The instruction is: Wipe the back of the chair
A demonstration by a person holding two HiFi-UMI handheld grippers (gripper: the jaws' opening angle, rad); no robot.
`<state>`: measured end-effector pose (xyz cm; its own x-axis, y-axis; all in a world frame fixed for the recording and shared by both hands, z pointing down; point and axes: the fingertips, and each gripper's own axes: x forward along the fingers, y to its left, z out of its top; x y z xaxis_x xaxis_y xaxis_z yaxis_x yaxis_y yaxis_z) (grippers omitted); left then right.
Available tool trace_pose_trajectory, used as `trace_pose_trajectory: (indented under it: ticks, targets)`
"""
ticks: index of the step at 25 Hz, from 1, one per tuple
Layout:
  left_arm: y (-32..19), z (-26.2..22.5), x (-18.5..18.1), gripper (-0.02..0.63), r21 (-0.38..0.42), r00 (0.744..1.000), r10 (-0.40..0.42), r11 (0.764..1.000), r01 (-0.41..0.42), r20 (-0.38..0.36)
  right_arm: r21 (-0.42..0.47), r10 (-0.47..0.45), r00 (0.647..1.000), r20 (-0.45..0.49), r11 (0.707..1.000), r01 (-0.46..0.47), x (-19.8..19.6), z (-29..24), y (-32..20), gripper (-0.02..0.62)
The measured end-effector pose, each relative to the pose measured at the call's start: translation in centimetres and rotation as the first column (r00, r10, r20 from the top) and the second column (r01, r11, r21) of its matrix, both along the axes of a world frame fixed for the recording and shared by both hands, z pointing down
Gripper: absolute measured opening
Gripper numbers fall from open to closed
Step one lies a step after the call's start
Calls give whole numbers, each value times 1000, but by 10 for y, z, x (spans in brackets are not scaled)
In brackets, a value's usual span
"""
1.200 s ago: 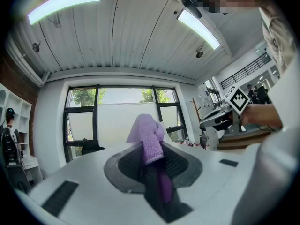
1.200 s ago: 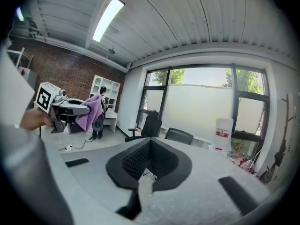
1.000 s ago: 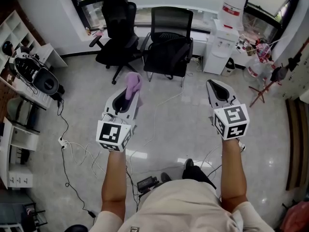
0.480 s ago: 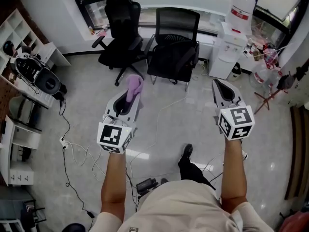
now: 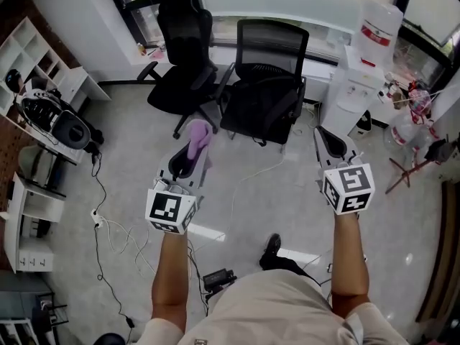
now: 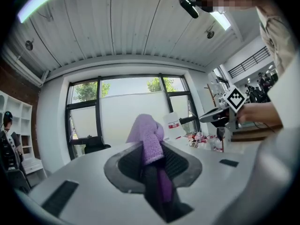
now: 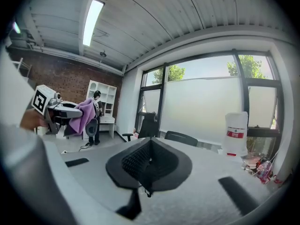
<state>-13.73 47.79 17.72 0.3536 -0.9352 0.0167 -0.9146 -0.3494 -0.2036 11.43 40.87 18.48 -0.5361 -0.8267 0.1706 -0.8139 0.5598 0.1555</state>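
Right gripper jaws closed pad to pad, nothing between them. Left gripper at 9 o'clock, marker cube on its near end, purple cloth draped from its tip. White shelf behind the cloth. Black chair dead centre, just above the jaw tips; second chair back beside it. Water bottle at 3 o'clock. Ceiling light at 11.

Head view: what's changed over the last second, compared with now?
The person has stepped toward the mesh-back chair and the black chair beside it; both now look nearer. Nothing taken or released: the left tool stays shut on the purple cloth, the right tool stays shut and empty, both short of the chairs.
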Motion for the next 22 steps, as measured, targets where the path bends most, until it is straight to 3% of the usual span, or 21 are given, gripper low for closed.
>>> trace_pose_trajectory:
  ticks: [8, 22]
  targets:
    - [-104, 11, 38, 86, -36, 1000, -12, 999, 12, 13, -39, -25, 1000, 5, 999, 25, 33, 15, -102, -5]
    - [-217, 5, 67, 86, -11, 999, 37, 999, -36, 22, -51, 29, 1000, 6, 998, -28, 74, 27, -183, -5]
